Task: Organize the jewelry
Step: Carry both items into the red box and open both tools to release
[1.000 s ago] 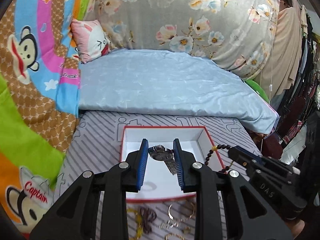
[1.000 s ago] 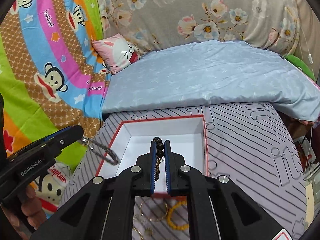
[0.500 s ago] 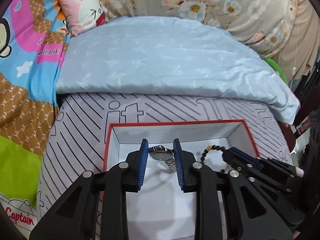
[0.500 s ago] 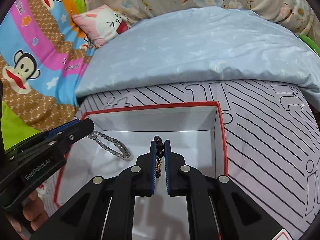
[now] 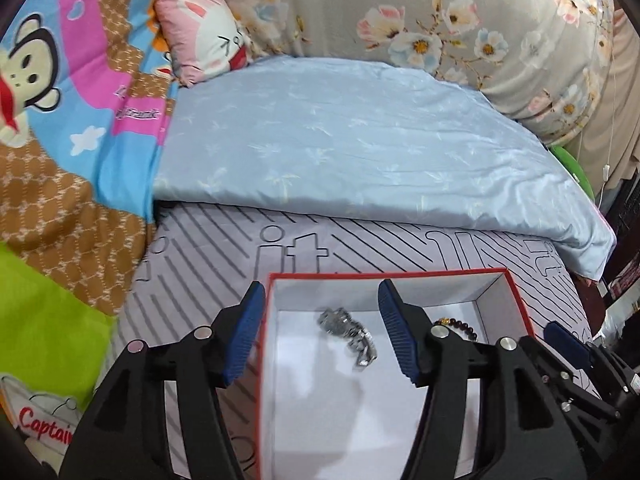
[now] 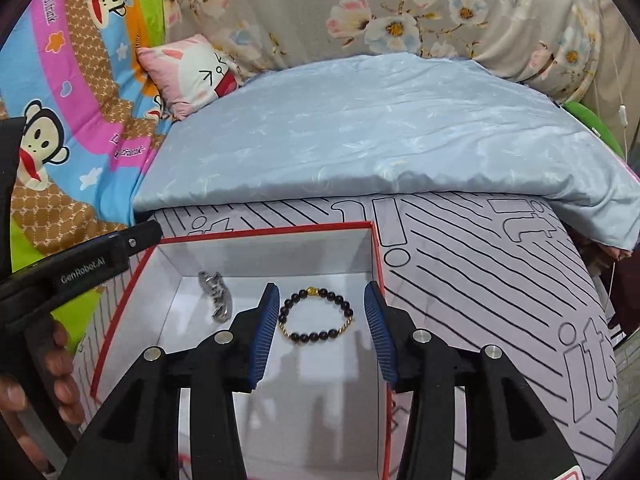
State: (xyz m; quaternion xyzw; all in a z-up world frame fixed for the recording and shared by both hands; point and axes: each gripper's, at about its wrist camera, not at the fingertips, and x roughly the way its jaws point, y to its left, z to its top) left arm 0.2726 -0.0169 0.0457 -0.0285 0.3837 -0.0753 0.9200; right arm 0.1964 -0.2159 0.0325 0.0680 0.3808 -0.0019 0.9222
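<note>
Both claws gaping: left claw above watch, whole bead bracelet under right claw only.

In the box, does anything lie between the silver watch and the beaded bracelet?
Nothing: in the right wrist view, only bare white box floor separates the silver watch from the beaded bracelet.

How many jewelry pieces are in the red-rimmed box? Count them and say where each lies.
2. The silver watch lies near the box's far left corner; the dark beaded bracelet lies flat to its right, between the right gripper's open jaws. The grippers hide the near floor.
</note>
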